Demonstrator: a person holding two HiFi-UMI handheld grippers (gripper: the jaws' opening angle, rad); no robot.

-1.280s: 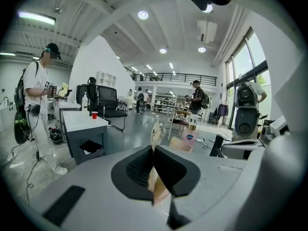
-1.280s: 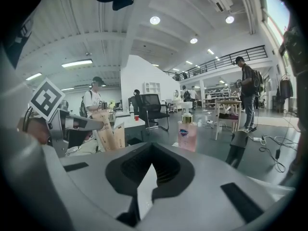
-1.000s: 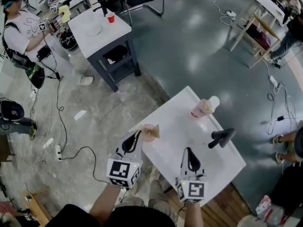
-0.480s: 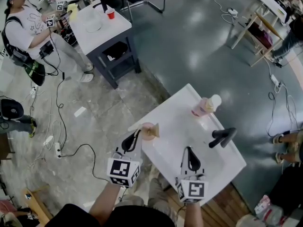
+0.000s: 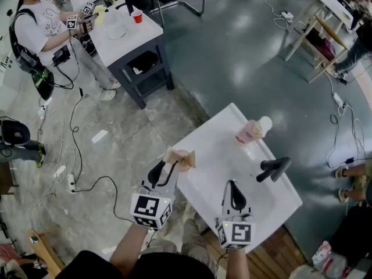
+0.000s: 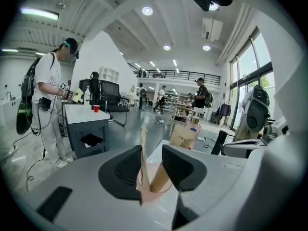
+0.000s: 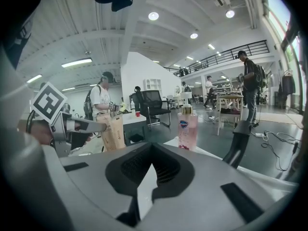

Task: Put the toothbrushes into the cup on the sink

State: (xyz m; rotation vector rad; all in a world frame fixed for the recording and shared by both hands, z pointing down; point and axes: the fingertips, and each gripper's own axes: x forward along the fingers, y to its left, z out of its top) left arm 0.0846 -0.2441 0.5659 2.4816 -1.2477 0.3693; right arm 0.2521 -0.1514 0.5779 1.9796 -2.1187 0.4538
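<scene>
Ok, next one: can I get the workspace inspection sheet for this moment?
Surface: white sink with a black tap.
Job's things: pink cup at the sink's left corner, two packed toothbrushes standing in it.
Clutter: soap bottle on the sink.
Grippers: left gripper open, its jaws have just been opening, with the cup and toothbrushes between them, not pinched; right gripper shut, empty.
Cables: loose cables on the floor left of the sink, more on the right.
Surroundings: table with a red cup, a person beside it.
</scene>
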